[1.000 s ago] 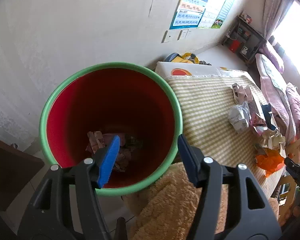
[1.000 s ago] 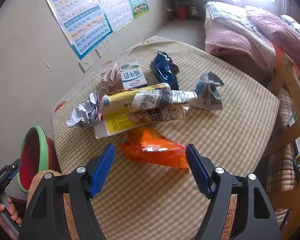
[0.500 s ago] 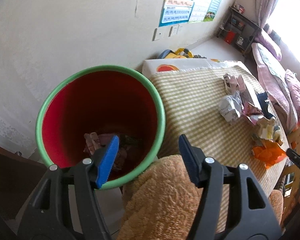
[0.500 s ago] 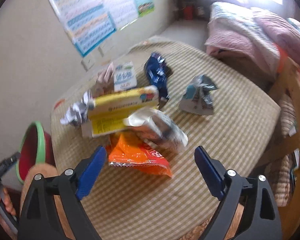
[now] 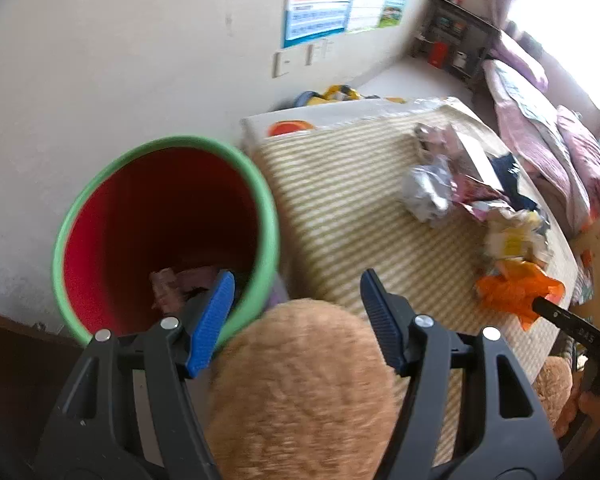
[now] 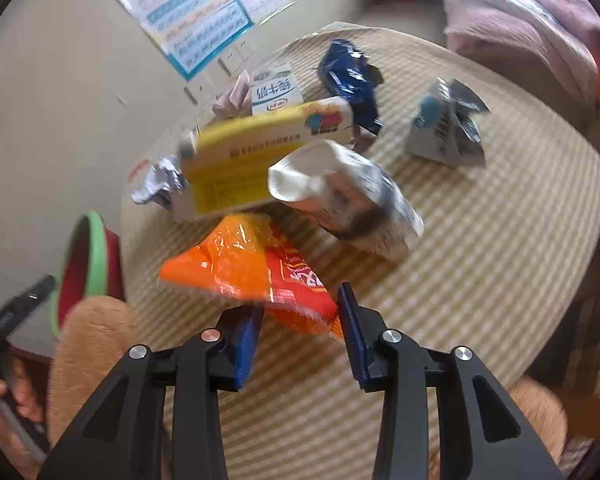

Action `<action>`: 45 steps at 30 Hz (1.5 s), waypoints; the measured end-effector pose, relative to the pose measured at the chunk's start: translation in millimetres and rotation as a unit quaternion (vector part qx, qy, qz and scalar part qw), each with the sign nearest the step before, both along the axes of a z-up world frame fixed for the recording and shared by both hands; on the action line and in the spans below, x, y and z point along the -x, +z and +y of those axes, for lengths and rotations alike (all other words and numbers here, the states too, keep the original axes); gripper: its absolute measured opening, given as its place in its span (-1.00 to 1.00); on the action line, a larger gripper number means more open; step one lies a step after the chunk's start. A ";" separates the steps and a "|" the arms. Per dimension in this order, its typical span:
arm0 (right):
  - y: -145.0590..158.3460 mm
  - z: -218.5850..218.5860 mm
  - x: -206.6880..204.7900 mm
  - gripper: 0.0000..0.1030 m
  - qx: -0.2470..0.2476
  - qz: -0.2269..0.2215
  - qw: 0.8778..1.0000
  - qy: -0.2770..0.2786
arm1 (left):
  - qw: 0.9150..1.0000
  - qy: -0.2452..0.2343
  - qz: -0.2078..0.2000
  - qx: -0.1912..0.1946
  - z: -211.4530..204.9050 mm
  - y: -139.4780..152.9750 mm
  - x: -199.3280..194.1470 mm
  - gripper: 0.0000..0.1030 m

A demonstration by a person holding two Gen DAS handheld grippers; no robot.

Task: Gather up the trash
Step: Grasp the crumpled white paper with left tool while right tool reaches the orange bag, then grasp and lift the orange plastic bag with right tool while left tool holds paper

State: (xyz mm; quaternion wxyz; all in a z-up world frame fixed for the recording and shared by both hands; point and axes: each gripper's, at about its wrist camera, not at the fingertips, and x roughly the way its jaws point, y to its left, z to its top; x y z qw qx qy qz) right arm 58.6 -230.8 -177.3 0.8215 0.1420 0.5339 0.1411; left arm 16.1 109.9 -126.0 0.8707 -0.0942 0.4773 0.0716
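Contact is close now: the right tool [image 6: 298, 332] has dropped in on the orange wrapper [image 6: 256, 270], which a second ago lay well ahead of its spread fingers. Those fingers have narrowed and bracket the wrapper's near corner, one blue pad on each side, but whether they pinch it yet I cannot tell; the frame is blurred with motion. Just beyond the wrapper, the silver-white bag [image 6: 348, 196] has rolled off the yellow box [image 6: 260, 156] and lies ahead and to the right. Farther out sit the milk carton [image 6: 276, 90], the blue packet [image 6: 352, 80] and a grey pouch [image 6: 446, 124] on the checked table [image 6: 480, 264].

Over on the other side, the left tool [image 5: 296, 320] hangs spread and empty, and the red bin [image 5: 164, 236] with some trash already inside has slid off to its left. My read: next grab underway, bin ready for the drop.
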 end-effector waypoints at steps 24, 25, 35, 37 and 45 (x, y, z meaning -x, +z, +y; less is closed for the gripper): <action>1.2 -27.9 34.1 0.59 -0.071 -0.020 0.997 -0.004 | 0.989 -0.124 0.061 -0.053 -115.4 -72.5 -157.6 0.31; 0.0 -29.0 33.4 0.59 -0.076 -0.017 0.997 -0.003 | 0.989 -0.123 0.063 -0.048 -115.2 -75.1 -157.7 0.31; -4.5 -28.9 30.1 0.62 -0.089 -0.001 0.996 -0.003 | 0.986 -0.140 0.034 -0.089 -133.6 -73.6 -149.3 0.41; -5.0 -28.7 29.6 0.62 -0.089 -0.002 0.996 -0.004 | 0.985 -0.142 0.046 -0.086 -133.7 -73.4 -151.3 0.40; -6.5 -30.4 28.8 0.63 -0.095 0.000 0.995 -0.008 | 0.982 -0.160 0.041 -0.092 -131.9 -62.6 -136.2 -0.18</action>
